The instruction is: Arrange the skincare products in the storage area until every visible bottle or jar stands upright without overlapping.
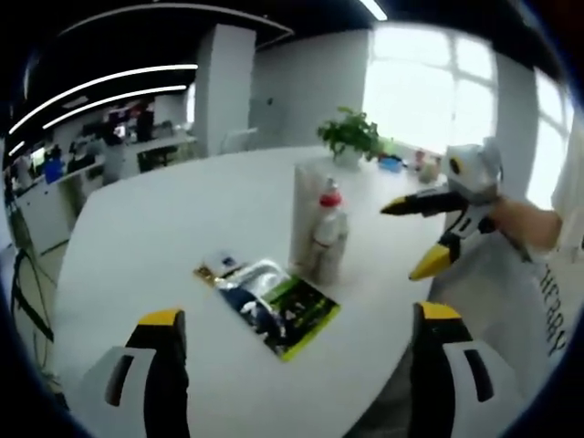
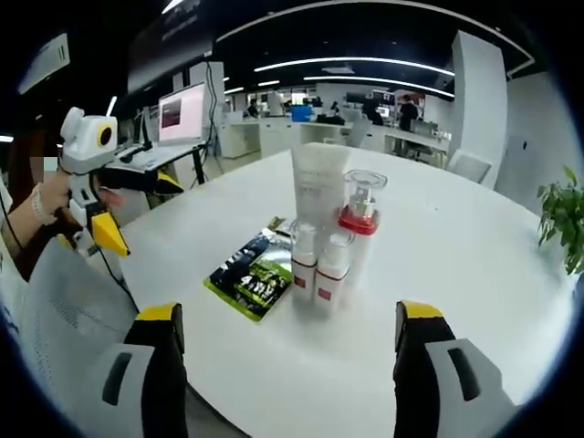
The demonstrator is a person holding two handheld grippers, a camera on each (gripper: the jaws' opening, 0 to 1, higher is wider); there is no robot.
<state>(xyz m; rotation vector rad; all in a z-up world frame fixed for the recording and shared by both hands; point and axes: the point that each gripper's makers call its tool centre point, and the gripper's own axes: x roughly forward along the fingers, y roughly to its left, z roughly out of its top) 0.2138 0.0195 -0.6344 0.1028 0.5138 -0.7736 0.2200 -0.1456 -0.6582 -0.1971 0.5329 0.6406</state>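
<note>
1. Left tool (image 1: 297,342): its jaws are spread wide and hold nothing. It hangs above the near edge of the white counter (image 1: 155,237), well apart from the products.
2. Right tool (image 2: 292,342): its jaws are likewise spread and hold nothing. It faces the product cluster from the opposite side, near but not touching.
3. Product cluster, right gripper view: two small white bottles (image 2: 317,269) with red labels stand upright side by side at the front, just beside one another. Behind them stands a pump bottle (image 2: 359,219) with a red collar and a clear cap. A tall white tube (image 2: 318,187) stands on end at the rear.
4. A flat green and black packet (image 2: 252,270) lies on the counter just beside the small bottles. It appears to be a sachet rather than a bottle or jar.
5. Handling, judged: the small bottles look light, rigid and smooth, so they tip easily; grip each at mid-body, jaws square to the wall. The pump bottle is top-heavy; grip below the collar, never on the clear cap. The tube is soft and dents under pressure; grip lightly near its base cap.
6. Hard to make out: labels are unreadable. In the left gripper view the tube hides part of the cluster. Whether the bottles touch one another cannot be told.
</note>
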